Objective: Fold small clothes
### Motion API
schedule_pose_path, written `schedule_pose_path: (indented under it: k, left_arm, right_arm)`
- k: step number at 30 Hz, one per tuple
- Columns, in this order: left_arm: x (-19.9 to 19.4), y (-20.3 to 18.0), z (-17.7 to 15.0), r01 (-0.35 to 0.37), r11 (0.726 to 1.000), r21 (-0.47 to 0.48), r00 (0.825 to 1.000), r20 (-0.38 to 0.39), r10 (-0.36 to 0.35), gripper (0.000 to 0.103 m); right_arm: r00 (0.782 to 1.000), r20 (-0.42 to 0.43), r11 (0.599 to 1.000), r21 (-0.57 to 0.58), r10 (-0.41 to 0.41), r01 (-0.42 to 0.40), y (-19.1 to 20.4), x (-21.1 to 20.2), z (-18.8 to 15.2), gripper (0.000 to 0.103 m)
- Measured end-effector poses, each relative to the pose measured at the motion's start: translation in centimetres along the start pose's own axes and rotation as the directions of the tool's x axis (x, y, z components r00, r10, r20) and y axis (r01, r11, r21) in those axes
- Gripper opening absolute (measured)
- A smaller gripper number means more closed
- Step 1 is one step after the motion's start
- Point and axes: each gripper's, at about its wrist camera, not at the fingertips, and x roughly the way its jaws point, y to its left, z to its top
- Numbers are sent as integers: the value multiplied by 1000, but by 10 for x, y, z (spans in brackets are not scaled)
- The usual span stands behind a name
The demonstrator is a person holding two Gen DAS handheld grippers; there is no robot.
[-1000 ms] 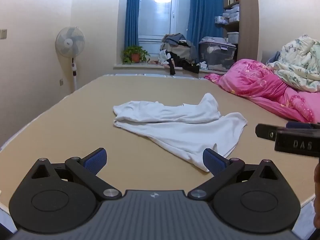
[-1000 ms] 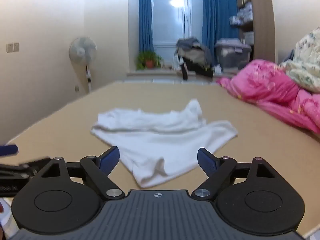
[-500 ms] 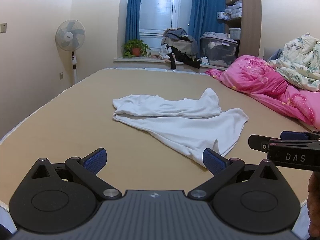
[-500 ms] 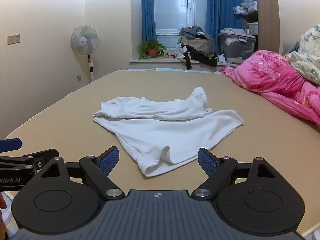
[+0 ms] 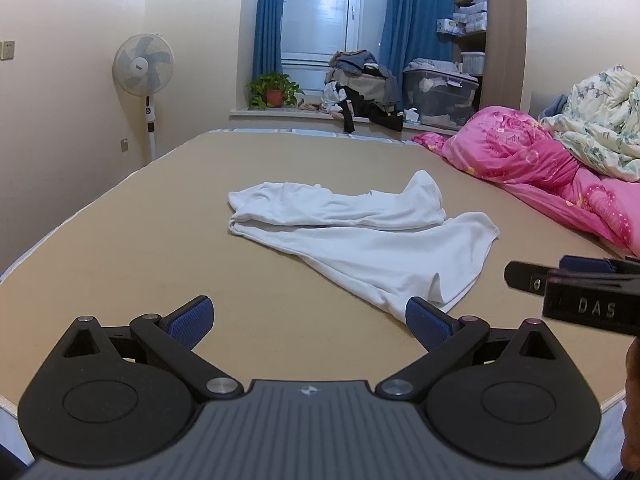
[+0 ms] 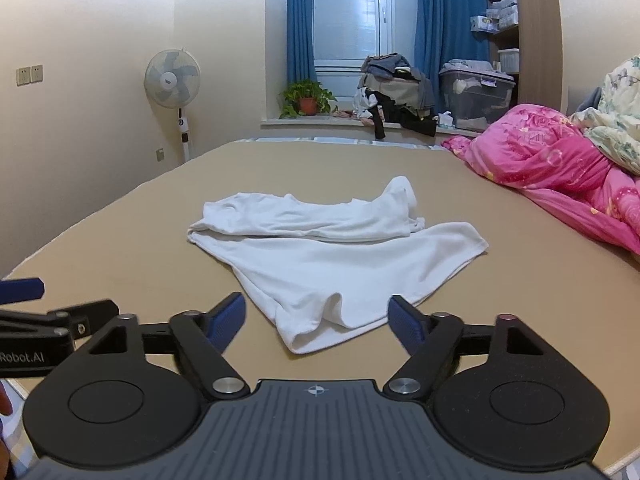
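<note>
Right gripper (image 6: 316, 320) closing, holding nothing; left gripper (image 5: 308, 322) wide, empty, over tan bed (image 5: 160, 248).

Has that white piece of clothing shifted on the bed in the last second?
No. The white garment keeps its shape and the same spot on the tan bed, beside the pink quilt.

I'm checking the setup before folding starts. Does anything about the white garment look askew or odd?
Yes. The white garment lies crooked on the tan bed: its far part is bunched into a rumpled roll, its near corner is curled up, and one end pokes upward. Nothing looks spilled or damaged.
</note>
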Motion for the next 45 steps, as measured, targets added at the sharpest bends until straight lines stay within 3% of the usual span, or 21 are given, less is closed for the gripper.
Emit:
schedule_pose_path:
  k: [4, 19, 23, 24, 25, 26, 27, 28, 29, 32, 33, 34, 40, 42, 44, 45]
  left_arm:
    - [1, -1, -1, -11, 1000, 9, 1000, 7, 11, 102]
    - [12, 0, -1, -9, 1000, 9, 998, -57, 9, 102]
    - [22, -1, 3, 6, 1000, 14, 997, -78, -5, 101]
    - [26, -2, 5, 13, 1000, 14, 996, -87, -12, 92]
    - [33, -2, 8, 28, 1000, 12, 994, -105, -27, 67]
    - [41, -3, 10, 45, 999, 9, 991, -127, -43, 54]
    - [52, -5, 14, 63, 998, -5, 986, -156, -63, 36]
    - [62, -6, 17, 75, 997, -23, 982, -173, -78, 27]
    - [74, -8, 21, 89, 995, -45, 977, -189, -96, 26]
    - [120, -18, 28, 127, 984, -124, 949, -273, -157, 33]
    - [137, -20, 29, 123, 978, -166, 938, -303, -170, 42]
    - [153, -21, 29, 114, 970, -213, 928, -325, -180, 49]
    - [230, -32, 23, 15, 901, -433, 868, -443, -227, 59]
    - [244, -40, 21, -6, 893, -450, 853, -469, -231, 59]
    - [251, -53, 20, -14, 915, -404, 852, -484, -201, 56]
    - [253, -62, 20, -7, 945, -326, 857, -490, -163, 29]
  right_arm:
    - [1000, -13, 1000, 19, 18, -17, -3, 0, 2, 58]
    - [999, -39, 999, 29, 26, -25, -6, 5, 6, 64]
    - [1000, -19, 1000, 18, -24, 25, -9, 7, 10, 64]
    - [999, -18, 999, 23, -42, 42, -13, 7, 12, 64]
    - [998, -7, 998, 31, -58, 59, -18, 8, 14, 62]
    - [997, 5, 997, 34, -76, 76, -23, 8, 16, 57]
    - [996, 13, 996, 38, -85, 84, -29, 8, 18, 38]
    - [996, 17, 996, 36, -88, 88, -34, 8, 19, 22]
    - [995, 25, 995, 35, -92, 91, -38, 9, 20, 18]
    - [995, 19, 993, 68, -101, 99, -51, 9, 20, 17]
    - [995, 9, 992, 85, -98, 97, -54, 10, 19, 17]
    - [996, -1, 991, 102, -91, 90, -57, 11, 18, 18]
    - [998, -3, 993, 102, -60, 60, -60, 18, 14, 18]
    - [998, -8, 992, 117, -54, 55, -63, 19, 15, 18]
    - [998, -13, 990, 131, -54, 55, -66, 20, 16, 18]
    - [998, -13, 990, 133, -56, 57, -67, 21, 16, 18]
